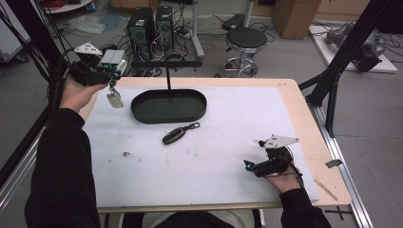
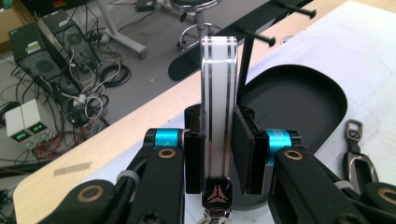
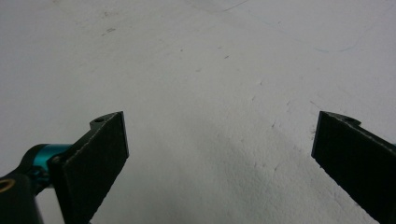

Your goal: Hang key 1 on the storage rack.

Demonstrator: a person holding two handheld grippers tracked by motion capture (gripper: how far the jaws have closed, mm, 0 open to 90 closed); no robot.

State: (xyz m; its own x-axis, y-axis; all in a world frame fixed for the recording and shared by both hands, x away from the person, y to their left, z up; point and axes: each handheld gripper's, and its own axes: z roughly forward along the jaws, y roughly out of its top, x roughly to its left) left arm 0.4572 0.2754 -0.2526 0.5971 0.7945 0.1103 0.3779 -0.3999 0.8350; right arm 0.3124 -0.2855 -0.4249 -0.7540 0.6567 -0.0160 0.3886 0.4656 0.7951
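Two key fobs are in play on this worktop point(image 1: 294, 102). At the far left, the left tongs point(image 1: 113, 76) are held up off the white mat point(image 1: 190, 166), out past its back-left corner, and they pinch a white key fob point(image 2: 218, 112) between their black pads. In the left gripper view that fob stands upright in the grip, with dark stripes running along its length and a small dark emblem at its lower end; in the high view it hangs below the tongs, clear of the mat.

Just to the right sits a black oval tray point(image 1: 169, 106) with a thin black post rising from its back edge and a crossbar on top. In front of the tray, a black key fob point(image 1: 175, 135) lies flat on the mat, its ring end pointing toward the tray, close to it but apart.

Farther right, near the front of the mat, the right tongs point(image 1: 247, 165) rest low in the person's hand, well away from both fobs. Their pads are spread wide with nothing but bare mat between them.
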